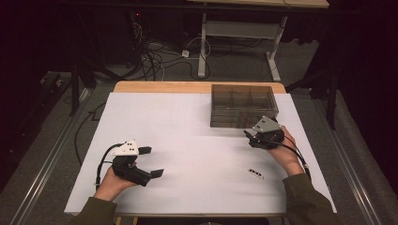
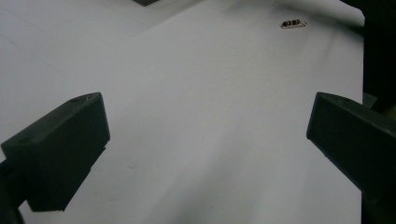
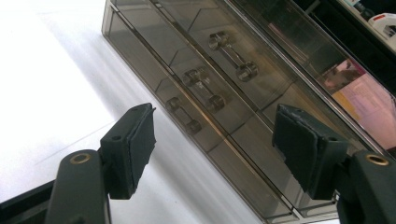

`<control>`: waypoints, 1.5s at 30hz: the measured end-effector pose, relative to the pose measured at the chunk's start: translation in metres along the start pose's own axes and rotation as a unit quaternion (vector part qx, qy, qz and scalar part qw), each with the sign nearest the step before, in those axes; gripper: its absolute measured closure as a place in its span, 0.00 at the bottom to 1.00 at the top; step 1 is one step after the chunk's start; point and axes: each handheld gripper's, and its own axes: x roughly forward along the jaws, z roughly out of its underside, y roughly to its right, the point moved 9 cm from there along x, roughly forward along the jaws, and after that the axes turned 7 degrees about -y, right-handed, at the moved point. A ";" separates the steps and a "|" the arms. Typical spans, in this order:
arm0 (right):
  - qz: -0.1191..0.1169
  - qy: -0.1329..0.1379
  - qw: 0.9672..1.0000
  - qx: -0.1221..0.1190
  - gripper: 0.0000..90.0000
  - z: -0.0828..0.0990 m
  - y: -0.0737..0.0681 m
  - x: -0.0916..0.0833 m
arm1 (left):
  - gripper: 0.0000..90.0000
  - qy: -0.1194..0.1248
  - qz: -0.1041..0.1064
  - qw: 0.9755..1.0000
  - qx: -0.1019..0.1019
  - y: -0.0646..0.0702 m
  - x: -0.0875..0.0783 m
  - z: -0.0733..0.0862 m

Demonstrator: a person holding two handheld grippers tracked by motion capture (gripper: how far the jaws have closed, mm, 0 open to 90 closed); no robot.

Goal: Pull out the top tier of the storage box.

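A smoky see-through drawer box (image 1: 243,105) stands at the back right of the white table (image 1: 187,140). In the right gripper view the drawer box (image 3: 261,60) shows three metal bar handles (image 3: 233,56) on its front. My right gripper (image 1: 251,136) hovers just in front of the box, and its jaws (image 3: 215,116) stand open with nothing between them. A small metal piece with dark beads (image 1: 256,173) lies on the table near the right forearm. My left gripper (image 1: 151,161) rests at the front left, open and empty (image 2: 205,112), facing that small piece (image 2: 293,23).
The table's far wooden edge (image 1: 197,87) runs behind the box. Beyond it, cables (image 1: 155,58) lie on the floor beside a white desk frame (image 1: 202,47). Metal rails (image 1: 51,150) run along the floor on both sides.
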 end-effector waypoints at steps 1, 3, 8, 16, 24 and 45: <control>0.001 -0.001 1.000 -0.005 0.35 0.000 0.000 0.000 | 0.00 0.000 0.000 1.000 0.000 0.000 0.000 0.000; 0.004 0.000 1.000 -0.008 0.35 0.000 0.000 0.000 | 0.00 0.000 0.000 1.000 0.000 0.000 0.000 0.000; 0.017 0.000 1.000 -0.019 0.35 -0.001 0.000 -0.001 | 0.00 0.000 0.000 1.000 0.000 0.000 0.000 0.000; 0.034 -0.003 0.999 -0.041 0.35 -0.001 -0.001 0.000 | 0.00 0.000 -0.001 1.000 0.000 0.000 0.000 0.000; 0.048 -0.007 0.997 -0.067 0.35 -0.001 -0.001 0.000 | 0.00 -0.001 -0.001 1.000 0.000 0.000 0.000 0.000; 0.091 -0.013 0.988 -0.121 0.35 -0.002 -0.004 0.000 | 0.00 -0.002 -0.001 1.000 0.001 0.000 0.000 0.000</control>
